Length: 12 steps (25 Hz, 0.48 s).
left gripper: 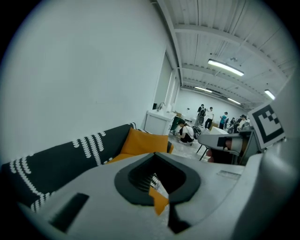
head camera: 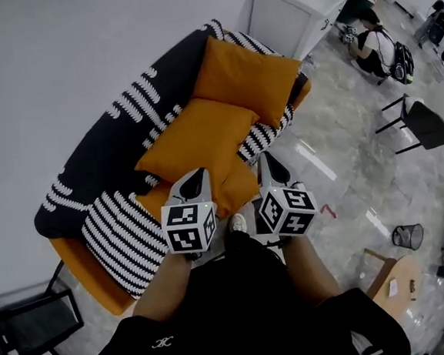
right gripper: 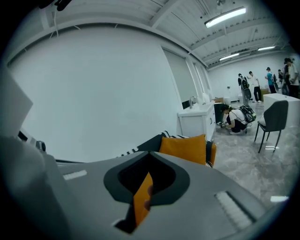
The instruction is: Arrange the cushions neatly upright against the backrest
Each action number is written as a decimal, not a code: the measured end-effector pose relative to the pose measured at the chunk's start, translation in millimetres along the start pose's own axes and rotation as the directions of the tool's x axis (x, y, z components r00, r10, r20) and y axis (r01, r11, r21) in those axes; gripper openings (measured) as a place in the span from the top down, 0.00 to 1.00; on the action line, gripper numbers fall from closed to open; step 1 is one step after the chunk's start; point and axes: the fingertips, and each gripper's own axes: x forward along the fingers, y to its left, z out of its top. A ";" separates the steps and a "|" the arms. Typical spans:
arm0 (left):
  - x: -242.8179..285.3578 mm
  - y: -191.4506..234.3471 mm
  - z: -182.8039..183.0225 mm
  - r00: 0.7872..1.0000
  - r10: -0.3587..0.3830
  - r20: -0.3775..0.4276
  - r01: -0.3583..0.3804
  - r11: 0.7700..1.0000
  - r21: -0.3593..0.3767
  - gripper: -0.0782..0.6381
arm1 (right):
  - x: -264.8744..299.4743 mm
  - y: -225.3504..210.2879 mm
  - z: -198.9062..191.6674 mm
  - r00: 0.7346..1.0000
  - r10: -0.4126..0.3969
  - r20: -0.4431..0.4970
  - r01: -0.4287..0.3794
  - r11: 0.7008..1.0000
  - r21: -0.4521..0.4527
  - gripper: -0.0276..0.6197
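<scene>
Evidently the left hand-held gripper (head camera: 198, 173) and right hand-held gripper (head camera: 268, 161) each pinch only a sliver of the orange cushion (head camera: 199, 140) lying on the sofa (head camera: 97, 162), so it may slip free when raised.

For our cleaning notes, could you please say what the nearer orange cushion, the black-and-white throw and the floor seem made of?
Nearer orange square cushion: matte woven cloth, probably; soft rounded edges, no shine. Black throw with white stripes: soft textile, knit or woven unclear; it drapes over the orange sofa. Pale grey floor: polished stone or tile; veined, with glossy reflections.
</scene>
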 end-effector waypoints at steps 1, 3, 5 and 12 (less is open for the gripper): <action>10.0 2.7 -0.2 1.000 0.010 -0.011 -0.010 1.000 -0.010 0.88 | 9.8 -6.8 -1.9 1.000 0.005 -0.016 -0.005 1.000 -0.003 0.94; 28.8 7.8 -2.2 0.999 0.031 -0.037 -0.032 0.999 -0.026 0.88 | 28.9 -19.3 -7.3 0.999 0.017 -0.050 -0.018 1.000 -0.015 0.94; 47.3 13.1 -6.5 0.996 0.055 -0.067 -0.057 0.998 -0.040 0.88 | 47.9 -32.6 -13.6 0.996 0.032 -0.087 -0.034 0.999 -0.030 0.94; 115.0 32.7 -35.4 0.969 0.140 -0.203 -0.157 0.985 -0.068 0.88 | 129.7 -96.3 -34.5 0.978 0.062 -0.197 -0.080 0.993 -0.087 0.94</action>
